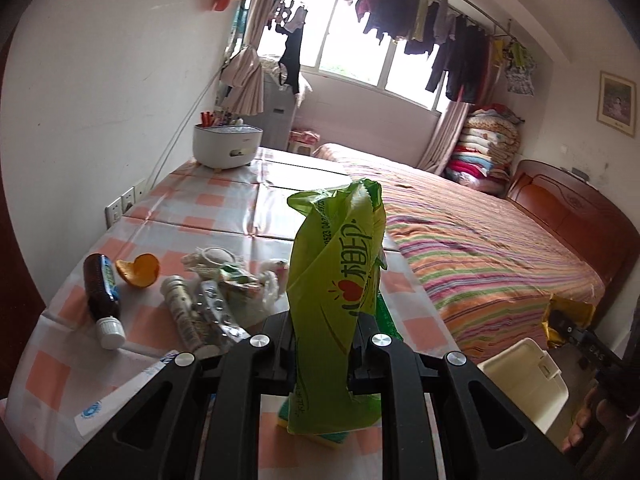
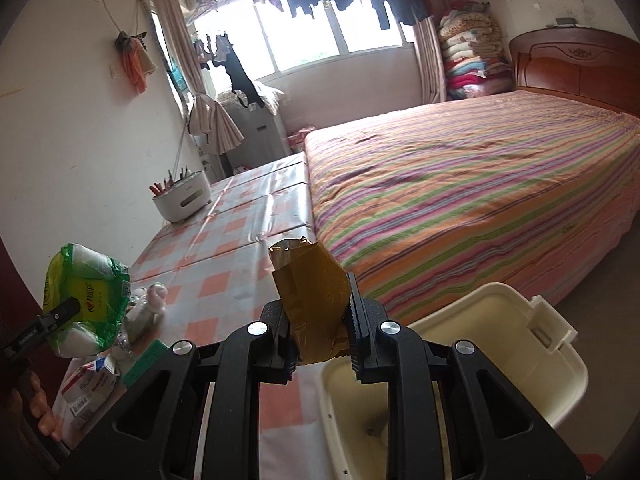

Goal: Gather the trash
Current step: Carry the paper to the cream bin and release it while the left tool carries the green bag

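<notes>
My left gripper [image 1: 324,344] is shut on a green tissue pack [image 1: 340,280] and holds it upright above the checkered table [image 1: 224,216]; the pack also shows in the right wrist view [image 2: 90,296]. My right gripper [image 2: 320,340] is shut on a crumpled brown wrapper [image 2: 312,292], held over the near rim of the cream trash bin [image 2: 492,344]. The bin also shows at the lower right of the left wrist view [image 1: 528,380]. Loose trash lies on the table: a brown bottle [image 1: 102,292], an orange peel [image 1: 138,270], a white tube [image 1: 182,312], blister packs [image 1: 218,312] and crumpled wrappers [image 1: 240,280].
A white cooker [image 1: 226,144] stands at the table's far end near the wall. A bed with a striped cover [image 2: 460,192] runs along the table's right side. A small box [image 2: 90,392] and a green sponge [image 2: 144,362] lie at the table's near edge.
</notes>
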Tool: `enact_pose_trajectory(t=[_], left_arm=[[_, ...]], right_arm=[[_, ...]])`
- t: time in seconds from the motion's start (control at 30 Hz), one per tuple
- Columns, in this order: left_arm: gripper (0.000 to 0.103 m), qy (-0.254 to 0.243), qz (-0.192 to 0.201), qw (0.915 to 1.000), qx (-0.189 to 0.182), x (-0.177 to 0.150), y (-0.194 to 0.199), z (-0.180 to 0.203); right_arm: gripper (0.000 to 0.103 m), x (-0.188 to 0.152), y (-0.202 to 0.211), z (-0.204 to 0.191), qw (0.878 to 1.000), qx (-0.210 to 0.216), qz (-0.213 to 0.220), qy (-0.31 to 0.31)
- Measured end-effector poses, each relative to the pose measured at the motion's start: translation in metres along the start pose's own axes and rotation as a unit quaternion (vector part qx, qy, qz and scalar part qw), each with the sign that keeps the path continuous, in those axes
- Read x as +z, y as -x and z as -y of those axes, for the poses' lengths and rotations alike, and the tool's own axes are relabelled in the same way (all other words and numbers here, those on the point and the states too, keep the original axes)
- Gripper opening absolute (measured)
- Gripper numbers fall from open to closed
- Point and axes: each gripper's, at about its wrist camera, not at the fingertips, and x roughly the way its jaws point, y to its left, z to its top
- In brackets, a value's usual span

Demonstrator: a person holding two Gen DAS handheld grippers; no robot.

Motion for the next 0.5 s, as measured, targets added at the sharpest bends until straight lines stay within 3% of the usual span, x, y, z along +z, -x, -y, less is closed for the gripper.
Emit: enact_pose_trajectory(t=[0.2,0.5], left_arm=[[0.016,-0.032,-0.009,0.9985,-0.044,-0.010,0.003,0.043],[0.016,-0.069,-0.037,0.9921,-0.098,-0.029,0.002,0.094]], right_arm=[[0.021,-0.009,0.005,0.028,0.999,-0.047,-0.014,-0.015],[0.022,-0.011,0.006,0.049,0.996,-0.067,-0.031,-0.055]])
